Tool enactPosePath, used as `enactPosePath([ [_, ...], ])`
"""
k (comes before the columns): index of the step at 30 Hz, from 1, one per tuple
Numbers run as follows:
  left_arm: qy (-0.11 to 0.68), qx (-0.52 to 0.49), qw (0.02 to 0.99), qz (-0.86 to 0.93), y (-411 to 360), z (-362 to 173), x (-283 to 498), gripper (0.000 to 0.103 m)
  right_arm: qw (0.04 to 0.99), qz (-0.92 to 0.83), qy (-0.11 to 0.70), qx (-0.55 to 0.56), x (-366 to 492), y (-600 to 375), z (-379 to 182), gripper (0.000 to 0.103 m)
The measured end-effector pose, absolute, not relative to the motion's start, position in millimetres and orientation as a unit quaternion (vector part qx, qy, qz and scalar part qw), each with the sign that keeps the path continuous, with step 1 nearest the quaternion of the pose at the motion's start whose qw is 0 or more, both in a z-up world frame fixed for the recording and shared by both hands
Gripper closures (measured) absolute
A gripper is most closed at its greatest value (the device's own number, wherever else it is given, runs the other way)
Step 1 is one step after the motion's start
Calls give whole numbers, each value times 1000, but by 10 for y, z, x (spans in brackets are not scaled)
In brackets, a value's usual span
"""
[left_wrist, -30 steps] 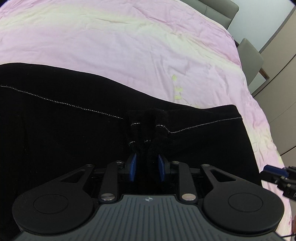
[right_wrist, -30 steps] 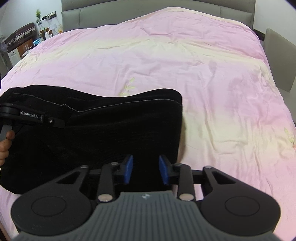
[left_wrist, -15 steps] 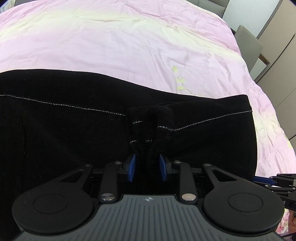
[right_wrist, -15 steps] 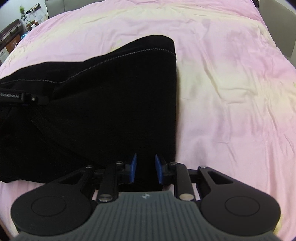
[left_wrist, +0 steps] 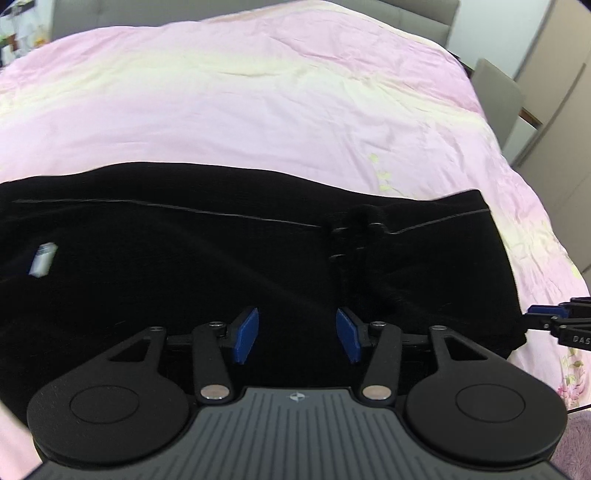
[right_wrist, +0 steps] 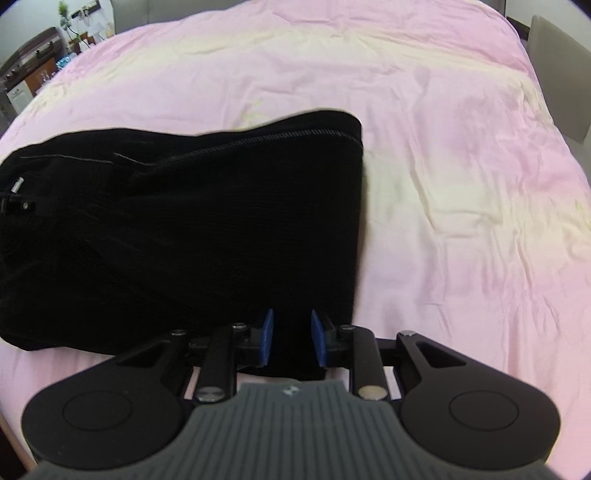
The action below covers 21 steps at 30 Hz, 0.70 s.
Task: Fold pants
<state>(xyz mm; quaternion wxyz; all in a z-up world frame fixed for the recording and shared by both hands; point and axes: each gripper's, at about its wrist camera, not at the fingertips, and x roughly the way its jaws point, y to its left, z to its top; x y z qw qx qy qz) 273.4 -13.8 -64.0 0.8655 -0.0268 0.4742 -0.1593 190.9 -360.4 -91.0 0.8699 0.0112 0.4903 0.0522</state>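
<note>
Black pants [left_wrist: 184,258] lie folded on the pink bed cover, with a grey seam line and a bunched knot of fabric [left_wrist: 354,236] right of the middle. A white label [left_wrist: 42,258] shows at their left. My left gripper [left_wrist: 295,334] is open above the pants, its blue pads apart and empty. My right gripper [right_wrist: 291,339] is shut on the pants' near right edge [right_wrist: 291,354]; the pants [right_wrist: 184,229] spread away to the left. The right gripper's tips also show at the right edge of the left wrist view [left_wrist: 554,321].
The pink and yellow bed cover [right_wrist: 461,184] stretches far and right of the pants. A grey headboard [left_wrist: 406,11] runs along the back. A grey chair [left_wrist: 498,96] stands at the right, and shelves with a plant [right_wrist: 40,62] at the far left.
My left gripper has opened and let go of the bunched fabric, and it has shifted left. My right gripper stays shut on the pants' edge.
</note>
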Motion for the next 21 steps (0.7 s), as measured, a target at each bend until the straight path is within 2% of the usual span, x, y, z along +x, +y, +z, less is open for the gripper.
enactPosePath([
  [6,440,-88,892,-50,540,-501,2396,41,871,124,475,-18,1982,-3028,-760,80],
  [10,407,-140,902,26,1108,-451,2208,33,863,181,465,-78,2113,-2509,-696,77],
  [14,391,-170,895,129,1491,-508,2098,31,849,222,454,-152,2312,-1986,-678,77],
  [21,386,-280,862,171,2085,-770,2077,23,802,299,444,-266,2671,-974,-620,77],
])
